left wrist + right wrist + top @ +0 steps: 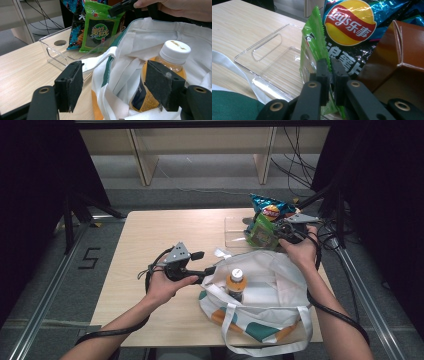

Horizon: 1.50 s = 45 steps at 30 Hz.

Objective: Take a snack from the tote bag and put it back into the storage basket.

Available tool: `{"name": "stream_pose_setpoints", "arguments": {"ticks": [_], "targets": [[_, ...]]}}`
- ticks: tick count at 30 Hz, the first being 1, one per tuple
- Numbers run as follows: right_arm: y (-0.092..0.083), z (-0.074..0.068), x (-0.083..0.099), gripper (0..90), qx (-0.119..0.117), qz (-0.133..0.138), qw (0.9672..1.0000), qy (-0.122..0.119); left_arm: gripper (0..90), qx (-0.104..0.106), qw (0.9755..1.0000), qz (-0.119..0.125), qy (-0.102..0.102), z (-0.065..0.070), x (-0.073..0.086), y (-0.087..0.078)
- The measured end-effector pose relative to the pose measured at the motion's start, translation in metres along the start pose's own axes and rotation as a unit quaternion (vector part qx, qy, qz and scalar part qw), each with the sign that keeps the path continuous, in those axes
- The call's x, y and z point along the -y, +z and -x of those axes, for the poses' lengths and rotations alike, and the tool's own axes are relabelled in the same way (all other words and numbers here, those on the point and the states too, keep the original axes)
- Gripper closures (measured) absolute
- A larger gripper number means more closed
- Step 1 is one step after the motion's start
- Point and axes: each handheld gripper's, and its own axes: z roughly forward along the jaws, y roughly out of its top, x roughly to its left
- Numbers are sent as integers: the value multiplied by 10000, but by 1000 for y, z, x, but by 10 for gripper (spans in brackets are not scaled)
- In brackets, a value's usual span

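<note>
A green snack packet (pixel 261 234) (pixel 100 27) (pixel 312 50) stands upright in a clear plastic tray (pixel 234 234) (pixel 269 62). My right gripper (pixel 279 233) (pixel 329 63) is shut on the packet's crimped edge. A white tote bag with green and orange patches (pixel 272 292) (pixel 130 47) lies open on the table. An orange drink bottle with a white cap (pixel 236 282) (pixel 172 56) stands inside it. My left gripper (pixel 210 270) (pixel 117 75) is at the bag's left rim. Its jaws stand wide open, with the rim and the bottle between them and unpinched.
A blue Lay's crisp bag (pixel 272 207) (pixel 352 22) and a brown carton (pixel 402 55) sit in the tray behind the green packet. The light wooden table (pixel 150 240) has bare room on its left half. Cables and dark stands flank the table.
</note>
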Motion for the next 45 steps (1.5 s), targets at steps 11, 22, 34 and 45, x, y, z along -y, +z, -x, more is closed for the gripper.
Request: {"name": "stream_pose_setpoints", "arguments": {"ticks": [11, 22, 34, 45], "targets": [[-2, -3, 1, 746, -2, 70, 9999, 114, 301, -3, 10000, -3, 0, 0, 0, 0], [-9, -2, -6, 673, 41, 290, 9996, -32, 300, 27, 10000, 19, -7, 0, 0, 1], [-26, -9, -11, 659, 1, 458, 9989, -62, 301, 18, 10000, 4, -7, 1, 0, 2], [-37, -11, -10, 653, -46, 501, 9987, -95, 301, 19, 10000, 16, 0, 1, 0, 1]]}}
